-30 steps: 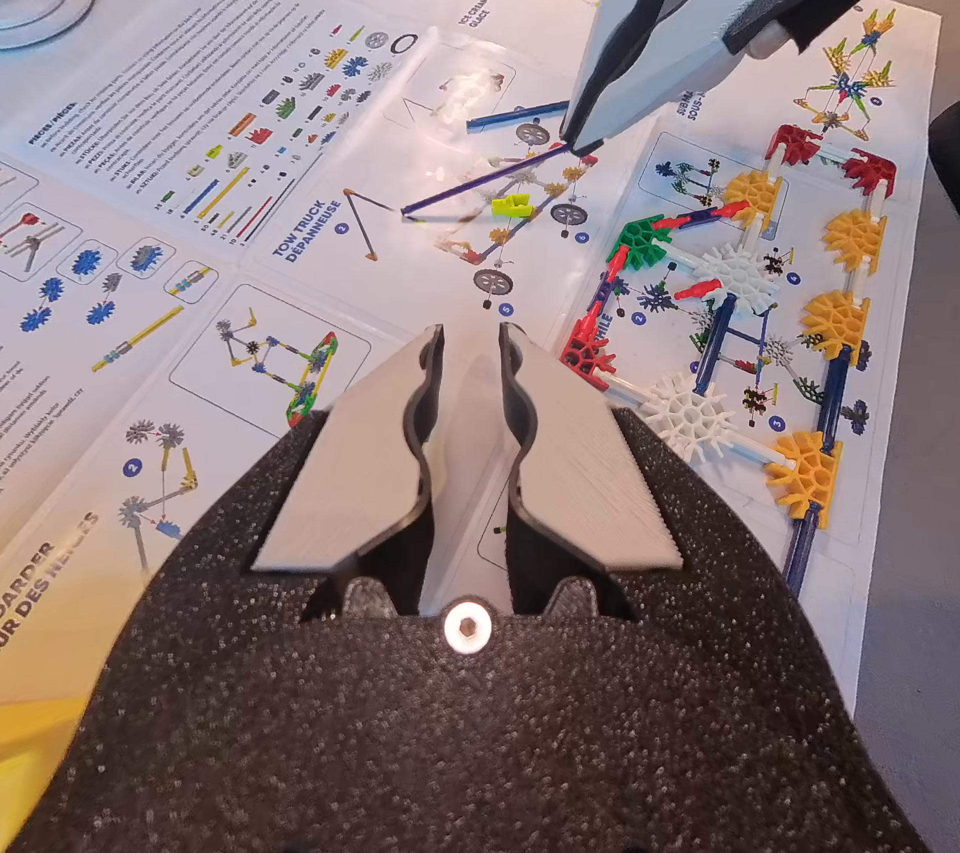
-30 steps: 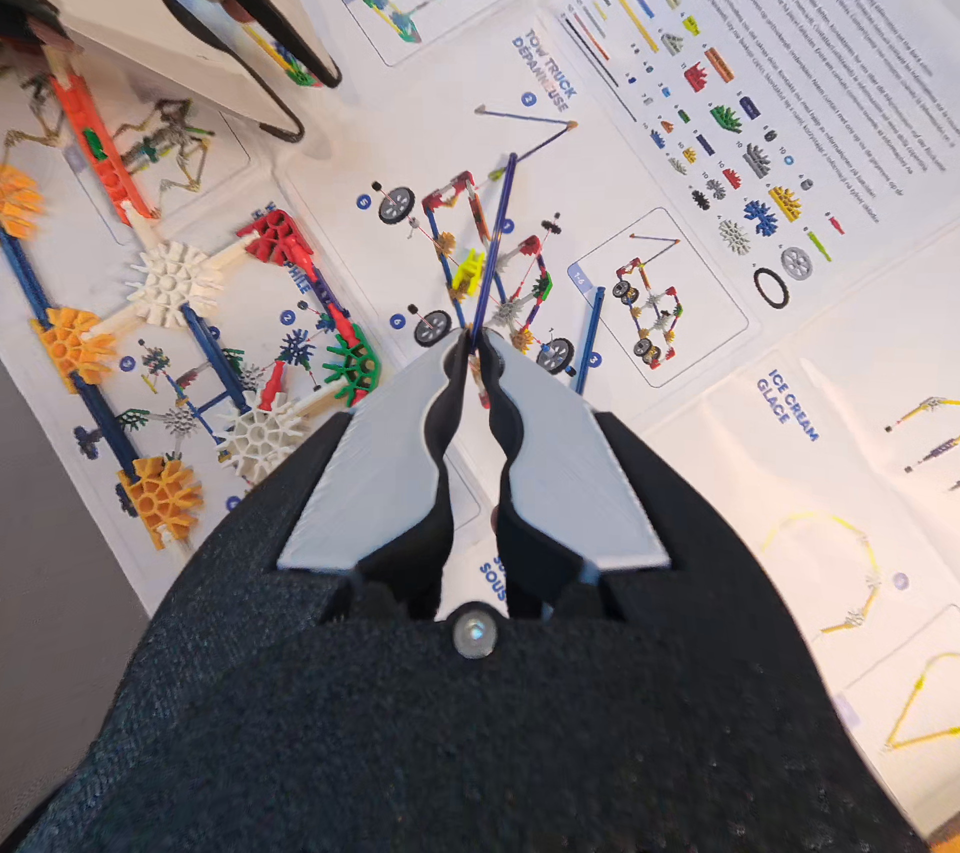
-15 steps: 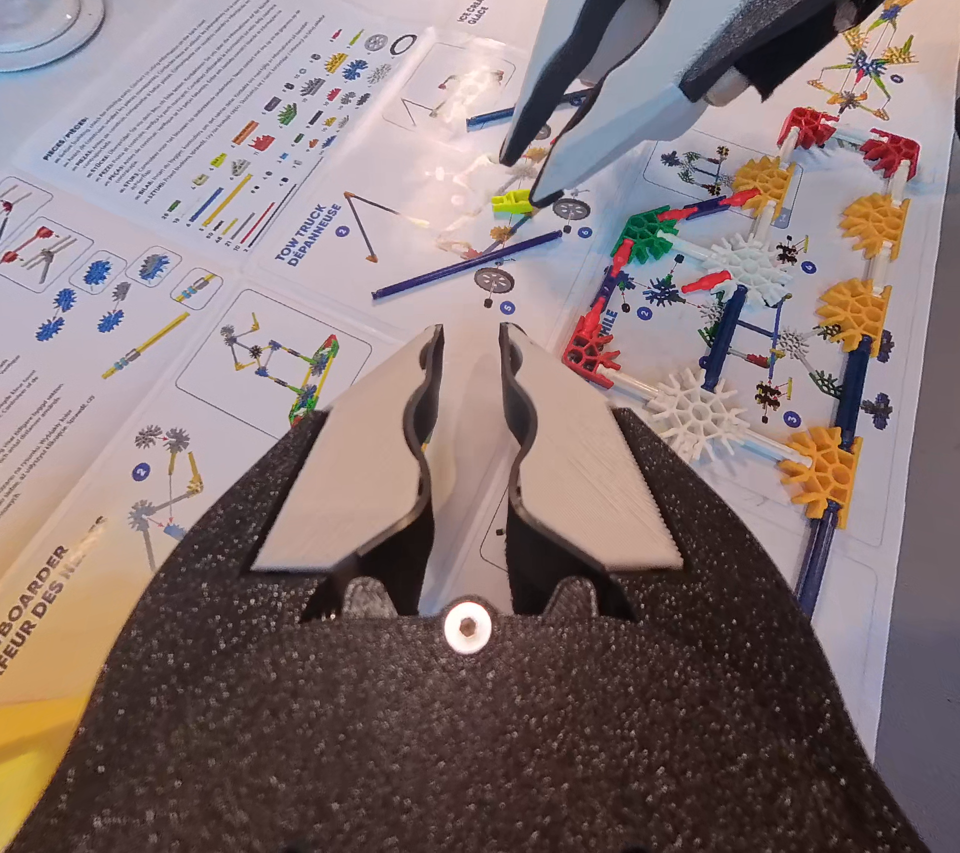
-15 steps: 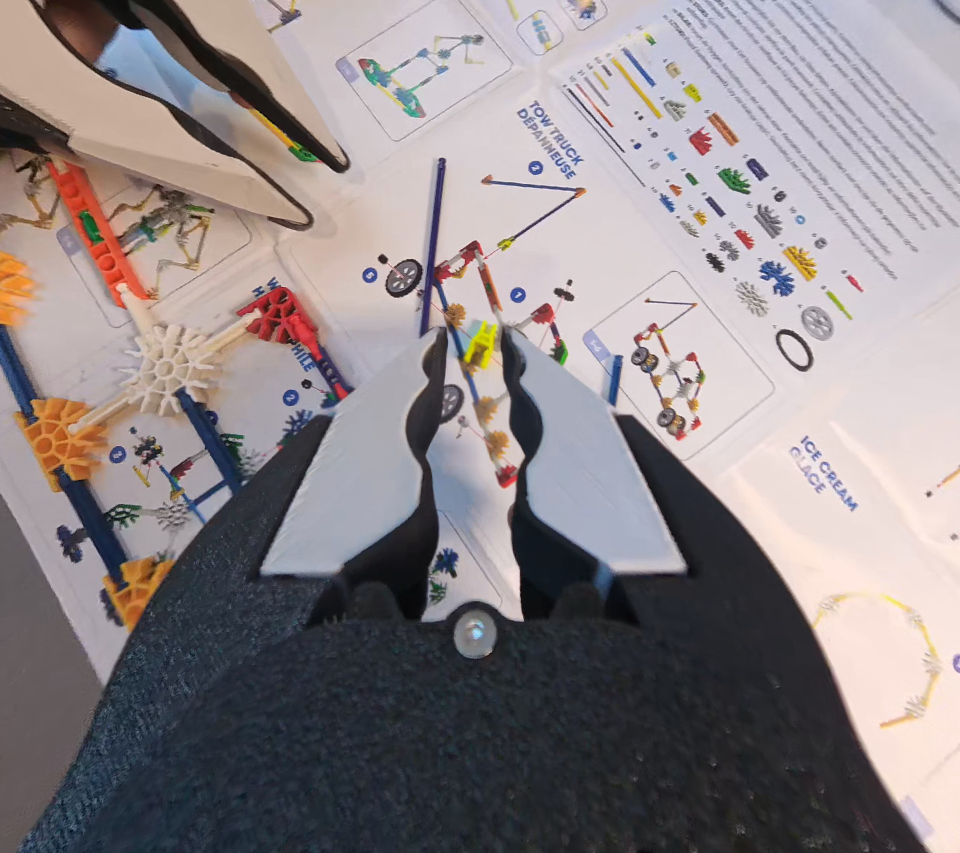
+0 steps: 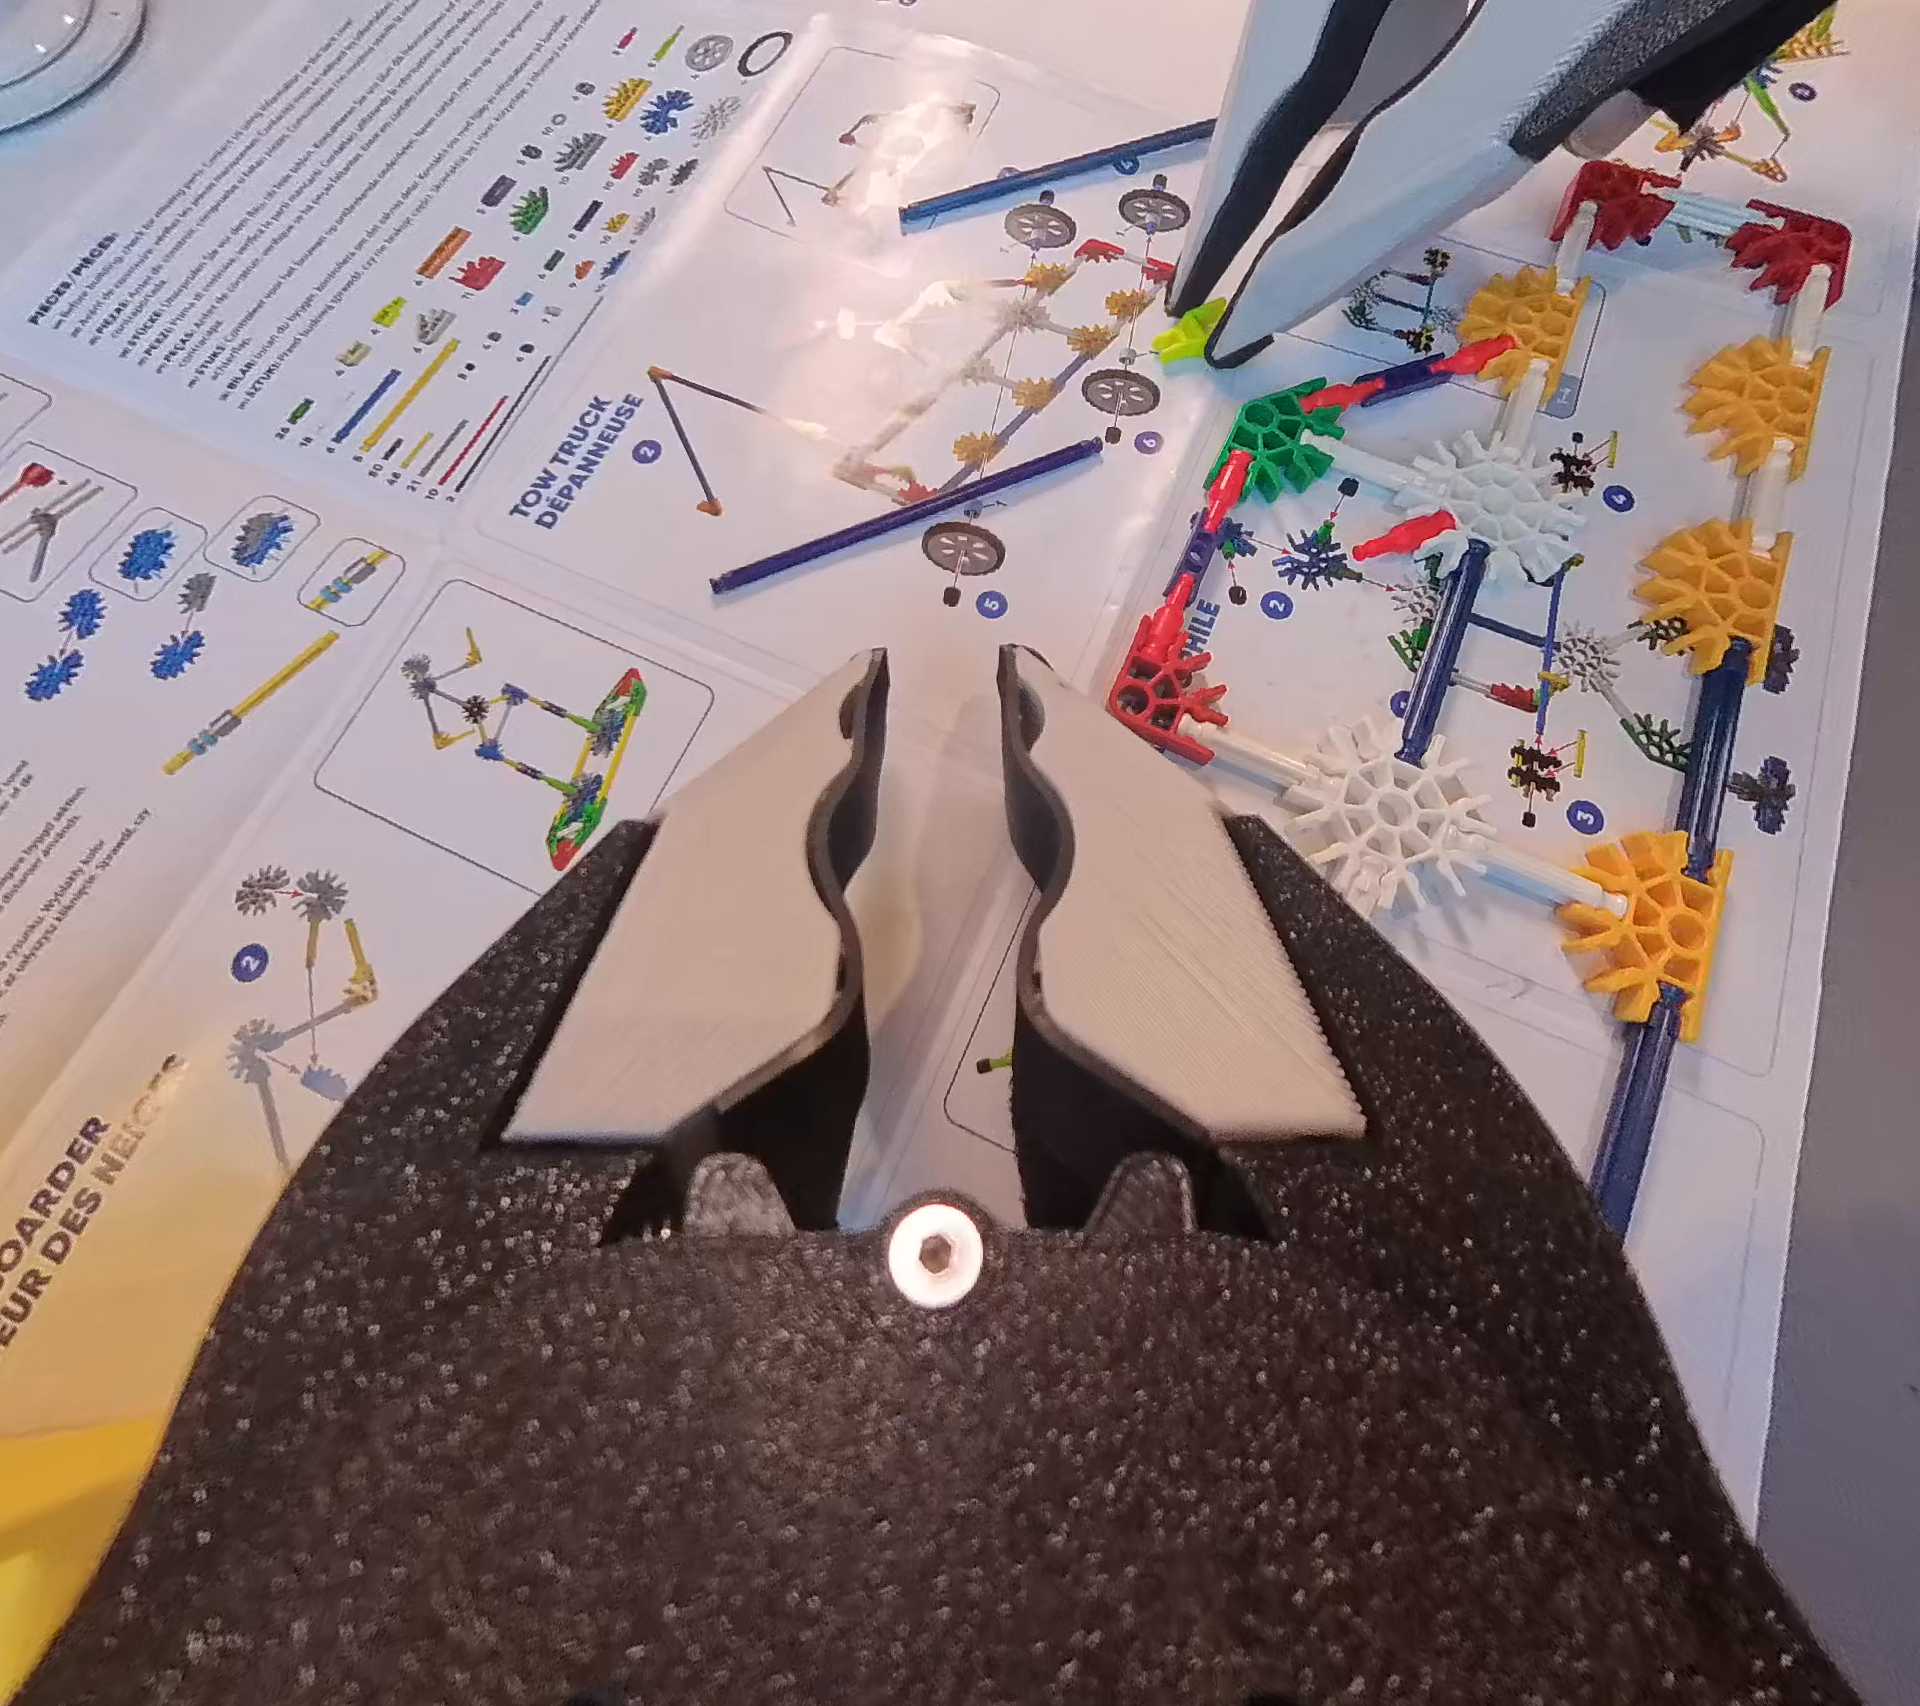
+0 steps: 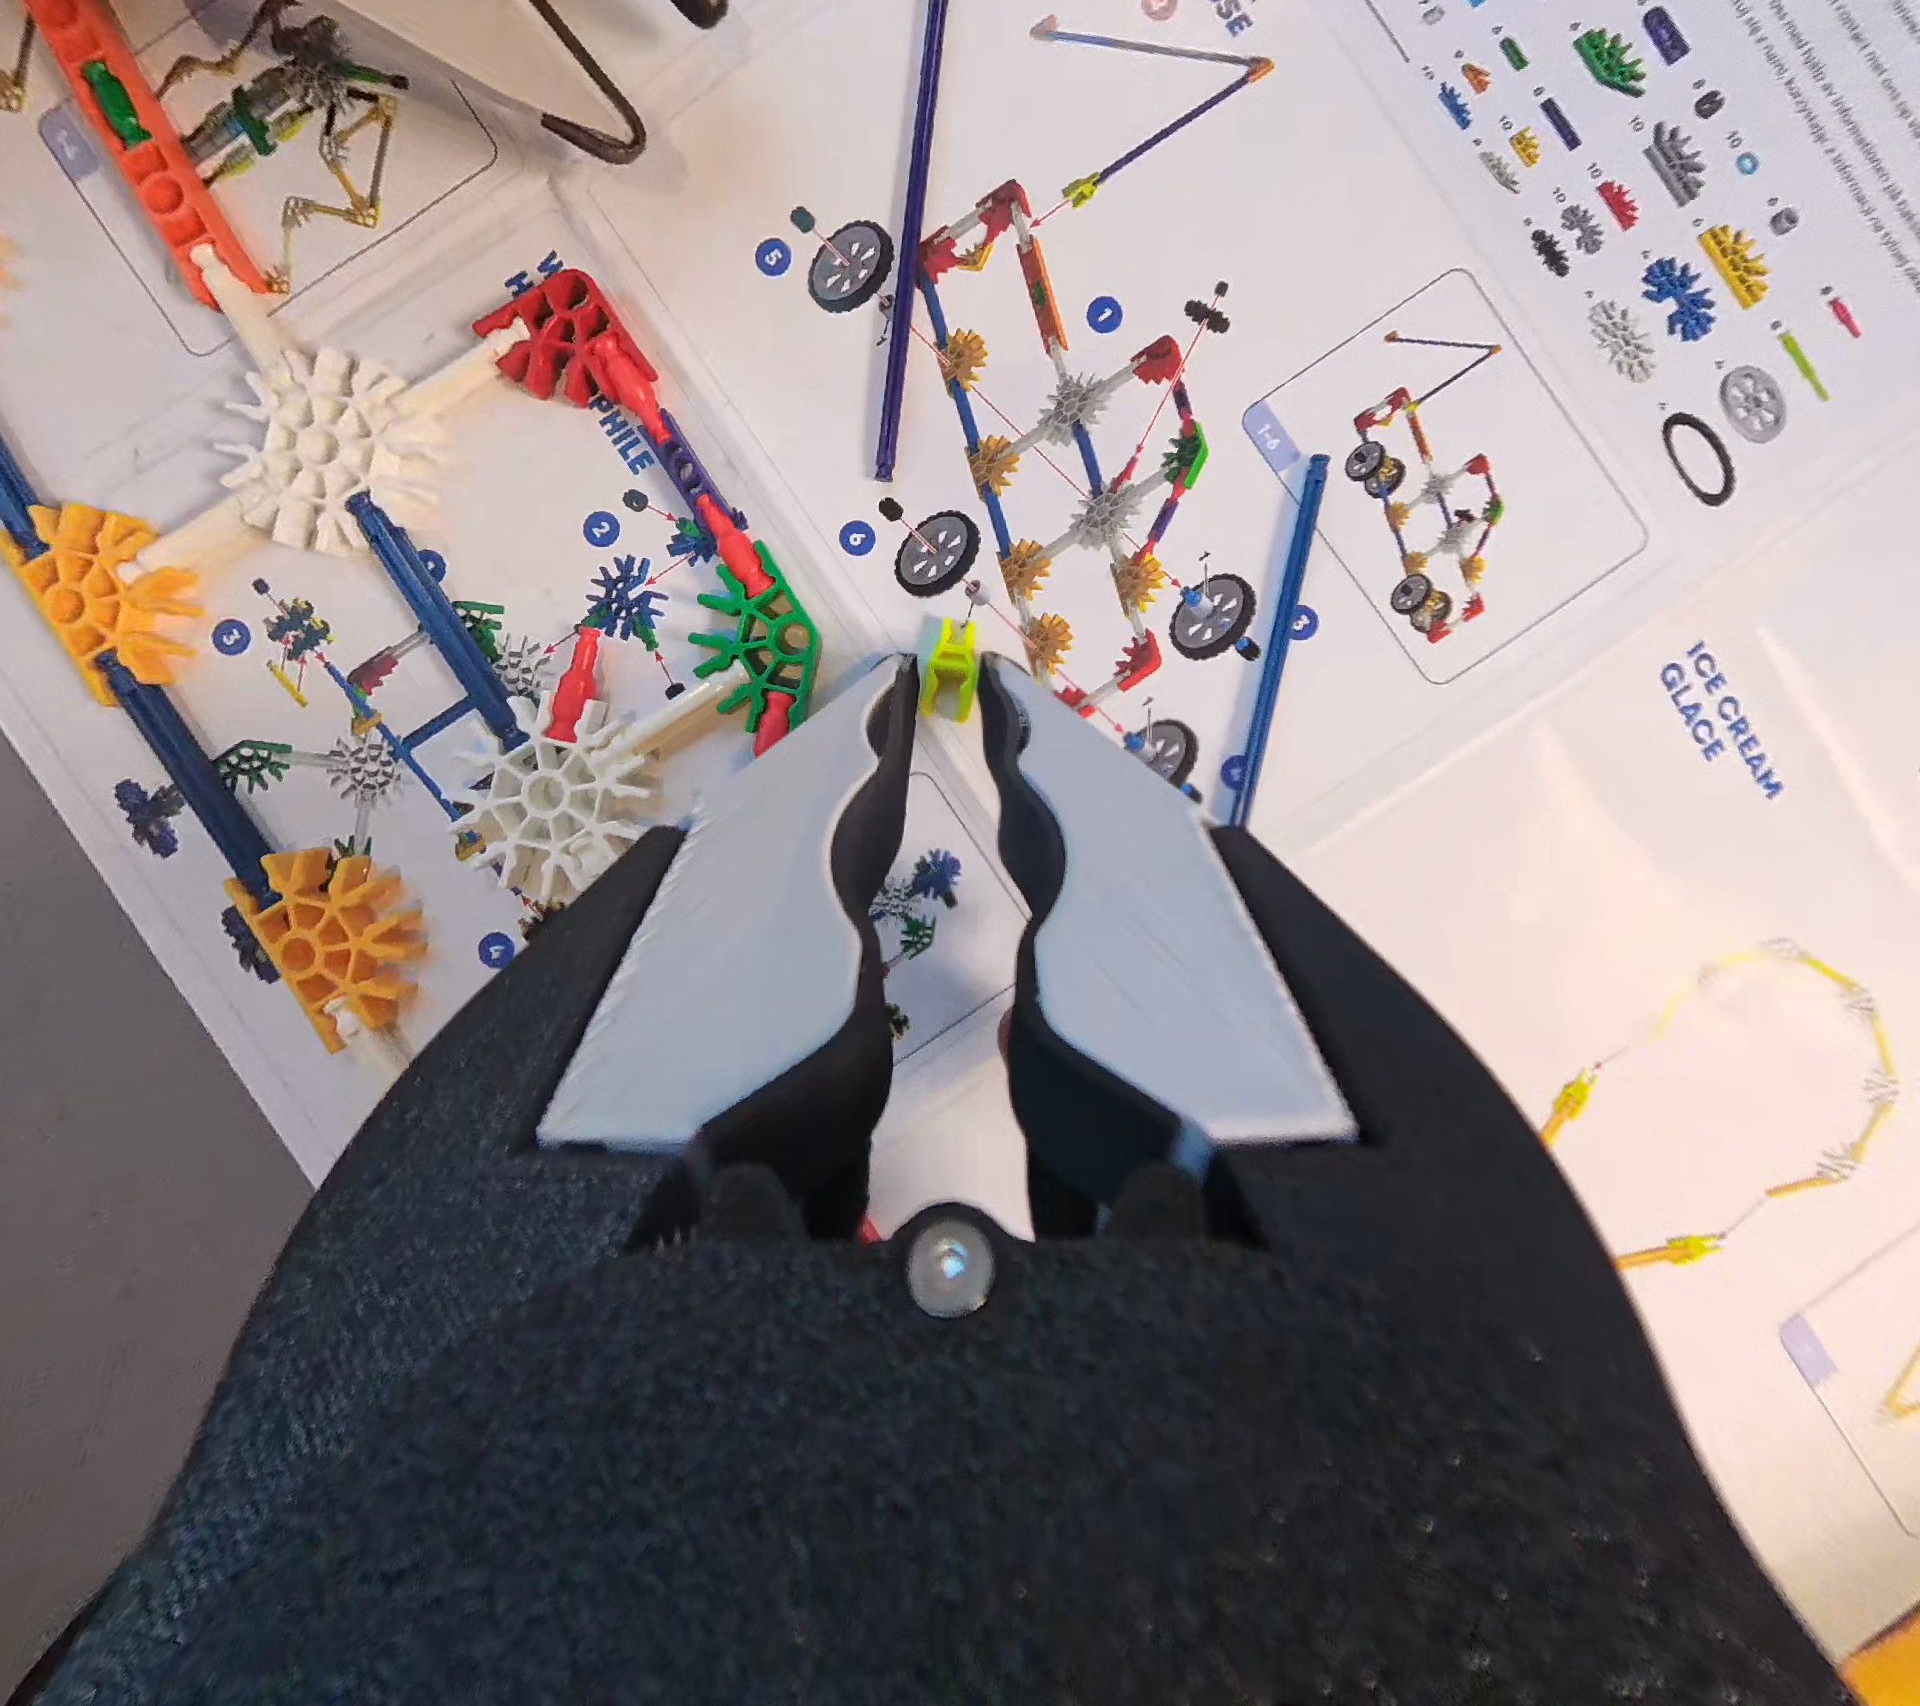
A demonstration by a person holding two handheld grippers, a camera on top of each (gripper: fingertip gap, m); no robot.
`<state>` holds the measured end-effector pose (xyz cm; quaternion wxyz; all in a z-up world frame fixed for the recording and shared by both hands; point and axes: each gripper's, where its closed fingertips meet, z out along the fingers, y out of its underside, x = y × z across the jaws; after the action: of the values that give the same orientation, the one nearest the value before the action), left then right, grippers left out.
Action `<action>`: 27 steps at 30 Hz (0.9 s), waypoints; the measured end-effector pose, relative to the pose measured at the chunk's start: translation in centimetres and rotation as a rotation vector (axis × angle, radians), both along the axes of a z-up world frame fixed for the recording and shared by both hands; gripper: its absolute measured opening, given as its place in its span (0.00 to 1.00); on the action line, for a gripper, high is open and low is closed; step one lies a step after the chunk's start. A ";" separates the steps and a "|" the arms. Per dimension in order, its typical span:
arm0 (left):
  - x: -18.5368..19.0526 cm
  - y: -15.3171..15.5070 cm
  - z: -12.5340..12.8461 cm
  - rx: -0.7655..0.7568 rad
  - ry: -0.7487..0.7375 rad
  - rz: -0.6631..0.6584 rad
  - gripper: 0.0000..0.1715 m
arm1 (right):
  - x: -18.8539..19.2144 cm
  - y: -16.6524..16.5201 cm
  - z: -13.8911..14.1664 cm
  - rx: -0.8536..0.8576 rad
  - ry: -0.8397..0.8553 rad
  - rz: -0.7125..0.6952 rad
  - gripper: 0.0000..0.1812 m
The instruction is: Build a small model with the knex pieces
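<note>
Two grippers in view. Your right gripper (image 6: 948, 669) is down on the instruction sheet (image 6: 1558, 825), fingertips pressed on either side of a small lime-green connector (image 6: 948, 667) — grasping it, piece touching the paper by the look of it. From the left wrist view the same piece (image 5: 1184, 328) sticks out to the left of those tips.

Your left gripper (image 5: 943, 664) hangs above the sheet with a gap between its fingers, nothing in them. Nearest to it: a dark blue rod (image 5: 904, 511) lying flat just ahead. A second, lighter blue rod (image 5: 1049, 173) lies farther off, near the right gripper.

The built frame (image 5: 1486, 503) of yellow, white, red and green connectors on blue and white rods sits at the sheet's right edge, just beside the green piece, not touching it.
</note>
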<state>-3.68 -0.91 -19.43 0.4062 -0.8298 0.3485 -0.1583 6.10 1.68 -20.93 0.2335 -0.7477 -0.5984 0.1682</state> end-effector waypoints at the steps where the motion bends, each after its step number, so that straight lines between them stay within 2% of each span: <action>1: 0.0 0.0 0.0 0.002 0.004 0.000 0.11 | -0.1 0.1 0.3 0.003 0.006 0.003 0.11; 6: -0.1 0.0 0.0 0.004 0.004 0.002 0.11 | -3.1 0.6 2.7 0.009 0.074 0.051 0.09; 12: -0.3 -0.1 0.0 0.003 0.010 0.003 0.11 | -5.5 -0.2 0.0 -0.035 -0.025 0.116 0.06; 14: -0.4 -0.1 -0.1 -0.002 0.006 0.004 0.11 | -5.6 -0.3 -0.2 -0.033 -0.032 0.112 0.02; 18: -0.4 -0.1 -0.1 -0.012 -0.001 0.000 0.11 | -5.4 0.0 0.1 -0.055 -0.011 0.096 0.01; 23: -0.3 -0.2 -0.2 -0.011 0.006 -0.003 0.11 | -3.6 1.2 2.2 -0.132 0.068 0.023 0.01; 27: -0.3 -0.2 -0.3 -0.015 0.009 -0.006 0.11 | -2.4 1.0 1.6 -0.169 0.058 0.003 0.01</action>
<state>-3.95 -1.11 -19.76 0.3980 -0.8323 0.3516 -0.1586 3.71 2.72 -19.29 0.1865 -0.7587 -0.5762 0.2399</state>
